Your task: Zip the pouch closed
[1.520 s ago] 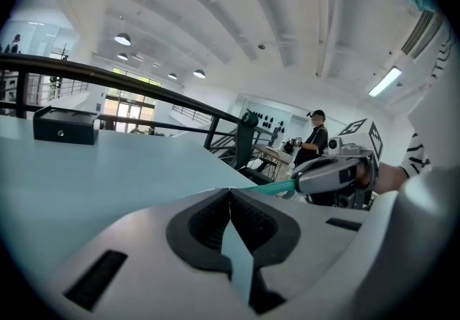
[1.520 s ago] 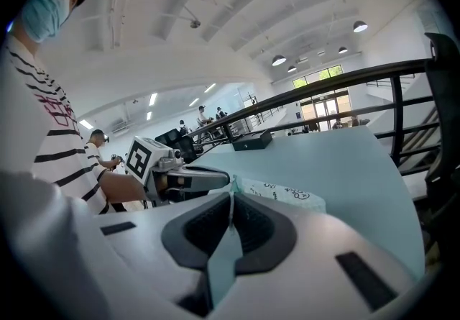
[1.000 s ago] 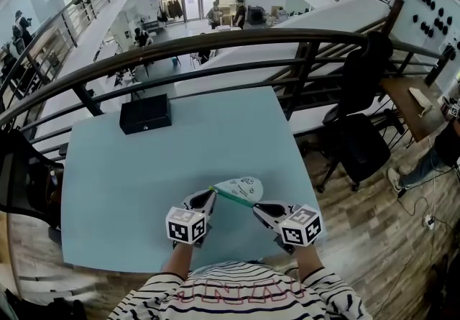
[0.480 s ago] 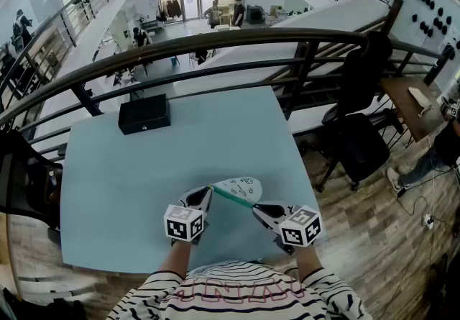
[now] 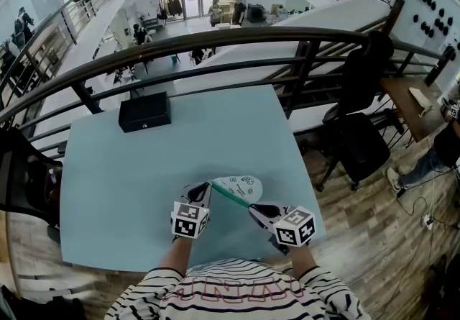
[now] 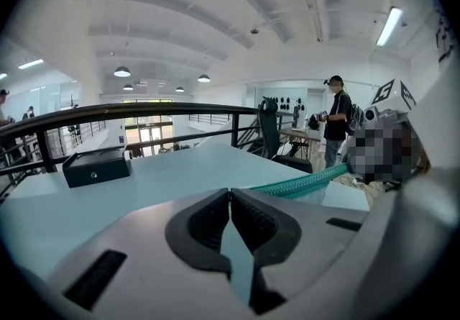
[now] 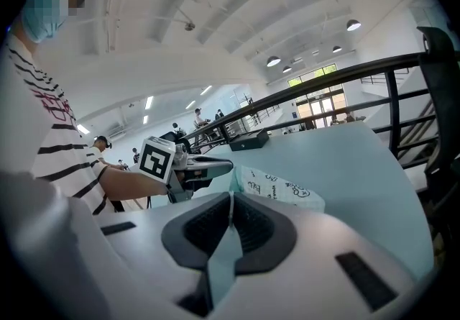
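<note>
A white printed pouch (image 5: 242, 185) with a green zipper (image 5: 230, 195) lies near the front of the light blue table (image 5: 108, 189). My left gripper (image 5: 208, 188) is shut at the zipper's left end. My right gripper (image 5: 253, 208) is shut at its right end, and the zipper runs straight between the two tips. In the left gripper view the jaws (image 6: 229, 193) meet, and the zipper (image 6: 305, 182) runs off to the right behind them. In the right gripper view a thin pale edge sits pinched between the pads (image 7: 231, 196). The pouch (image 7: 277, 185) lies just beyond them, with the left gripper (image 7: 228, 165) at its far corner.
A black box (image 5: 144, 112) stands at the table's back left. A dark railing (image 5: 215, 42) runs behind the table over an open drop. A black office chair (image 5: 359, 139) stands right of the table. A person (image 6: 336, 121) stands further off on the right.
The left gripper has rolled and edged slightly right and towards the table. The right gripper has hardly moved. The pouch stays in place.
</note>
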`<state>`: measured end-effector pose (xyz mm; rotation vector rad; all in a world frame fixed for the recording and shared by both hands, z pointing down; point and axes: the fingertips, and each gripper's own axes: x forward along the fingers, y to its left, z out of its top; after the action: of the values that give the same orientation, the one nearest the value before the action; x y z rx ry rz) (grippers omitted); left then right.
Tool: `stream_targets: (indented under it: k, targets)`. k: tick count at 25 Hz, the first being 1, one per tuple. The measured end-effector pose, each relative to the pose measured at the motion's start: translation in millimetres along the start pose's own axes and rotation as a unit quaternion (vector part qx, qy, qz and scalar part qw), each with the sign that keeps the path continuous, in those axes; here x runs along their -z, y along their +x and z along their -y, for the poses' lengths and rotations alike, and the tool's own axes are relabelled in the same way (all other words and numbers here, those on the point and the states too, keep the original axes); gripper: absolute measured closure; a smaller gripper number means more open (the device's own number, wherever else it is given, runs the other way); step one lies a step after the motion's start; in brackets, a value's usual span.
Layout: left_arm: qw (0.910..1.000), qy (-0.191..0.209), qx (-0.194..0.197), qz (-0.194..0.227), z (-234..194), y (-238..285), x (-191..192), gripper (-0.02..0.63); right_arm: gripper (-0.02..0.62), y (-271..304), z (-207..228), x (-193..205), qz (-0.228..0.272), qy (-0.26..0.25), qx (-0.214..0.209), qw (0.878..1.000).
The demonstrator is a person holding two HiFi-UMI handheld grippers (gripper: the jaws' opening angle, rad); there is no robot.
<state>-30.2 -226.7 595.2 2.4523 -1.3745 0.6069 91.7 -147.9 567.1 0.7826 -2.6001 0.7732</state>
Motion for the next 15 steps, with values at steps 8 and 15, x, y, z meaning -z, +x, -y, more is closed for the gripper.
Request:
stream_targets:
  k: [8,15]
  targets:
    - [0.9988,0.025,-0.004,-0.042,-9,5,26,0.578,0.558,20,-9,21,-0.017,0.004,-0.001,1.000]
    - [0.9966,0.030,0.013,-0.076,-10,2,53,0.578,0.558,32,-16,45,-0.031,0.003,0.019,0.999]
